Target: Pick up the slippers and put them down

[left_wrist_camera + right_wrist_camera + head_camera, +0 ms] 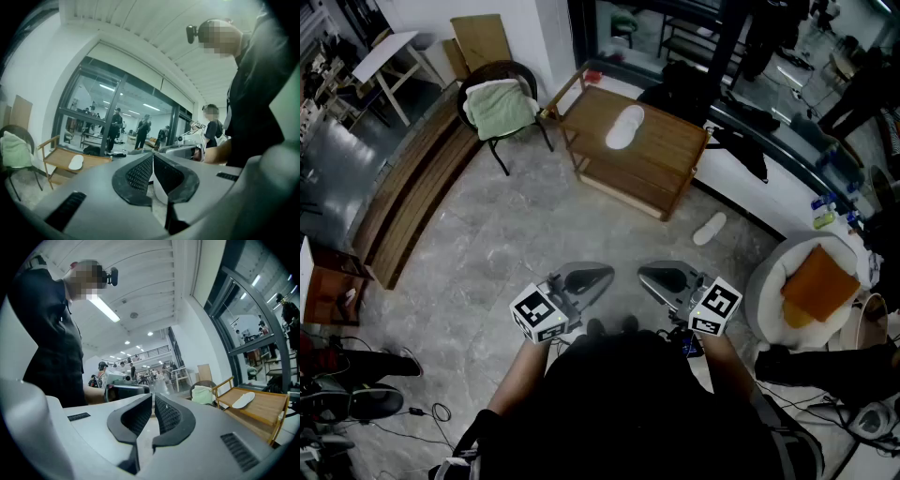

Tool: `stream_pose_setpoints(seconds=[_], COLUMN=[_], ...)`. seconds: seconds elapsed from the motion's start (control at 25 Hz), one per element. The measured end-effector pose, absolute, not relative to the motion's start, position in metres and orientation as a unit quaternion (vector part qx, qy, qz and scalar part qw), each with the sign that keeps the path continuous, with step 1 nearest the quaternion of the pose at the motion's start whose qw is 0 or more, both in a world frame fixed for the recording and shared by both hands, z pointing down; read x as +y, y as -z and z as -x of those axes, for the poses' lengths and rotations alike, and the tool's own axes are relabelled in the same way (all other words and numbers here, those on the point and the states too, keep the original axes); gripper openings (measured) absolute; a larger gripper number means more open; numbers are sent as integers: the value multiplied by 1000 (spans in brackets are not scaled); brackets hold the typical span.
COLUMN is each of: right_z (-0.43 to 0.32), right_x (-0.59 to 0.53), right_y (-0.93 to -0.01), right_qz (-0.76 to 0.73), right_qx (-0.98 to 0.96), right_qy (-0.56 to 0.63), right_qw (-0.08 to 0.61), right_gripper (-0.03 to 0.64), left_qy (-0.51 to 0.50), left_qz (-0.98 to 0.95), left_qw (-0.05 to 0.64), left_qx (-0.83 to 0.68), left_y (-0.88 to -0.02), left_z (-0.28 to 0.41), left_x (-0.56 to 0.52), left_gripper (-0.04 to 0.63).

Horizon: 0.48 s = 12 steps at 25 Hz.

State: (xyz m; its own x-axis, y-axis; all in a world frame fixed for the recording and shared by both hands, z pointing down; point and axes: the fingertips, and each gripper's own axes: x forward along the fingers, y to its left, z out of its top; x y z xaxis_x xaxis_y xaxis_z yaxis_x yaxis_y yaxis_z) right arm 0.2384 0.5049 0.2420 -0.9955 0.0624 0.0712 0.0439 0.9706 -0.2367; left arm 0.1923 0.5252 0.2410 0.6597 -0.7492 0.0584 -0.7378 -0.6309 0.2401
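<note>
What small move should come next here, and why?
Probably open the right gripper and reach it toward the white slipper on the floor. Both grippers are held near the body, jaws together and empty. That slipper lies on the right gripper's side, away from the left gripper, while the other slipper lies farther off on the wooden table.

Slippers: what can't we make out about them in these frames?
- Floor slipper: it shows in the head view only and is too small to tell sole-up or which foot. Neither gripper view shows it.
- Table slipper: it is small in every view, so which foot is unclear.
- Table's lower shelf: in the head view it is mostly hidden under the tabletop.
</note>
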Motion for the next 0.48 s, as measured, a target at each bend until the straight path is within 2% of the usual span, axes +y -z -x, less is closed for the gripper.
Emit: stream_pose_setpoints(seconds=[0.48], right_z=[-237], right_x=[496], right_y=[-245], right_qz=[20], right_qx=[-990], right_qy=[-131], right_qw=[37], right_gripper=[29], left_qy=[15], left_qz=[-912], left_qw=[124], left_qx=[-390], left_y=[-241], left_z=[-199], left_x=[515], left_gripper=[15])
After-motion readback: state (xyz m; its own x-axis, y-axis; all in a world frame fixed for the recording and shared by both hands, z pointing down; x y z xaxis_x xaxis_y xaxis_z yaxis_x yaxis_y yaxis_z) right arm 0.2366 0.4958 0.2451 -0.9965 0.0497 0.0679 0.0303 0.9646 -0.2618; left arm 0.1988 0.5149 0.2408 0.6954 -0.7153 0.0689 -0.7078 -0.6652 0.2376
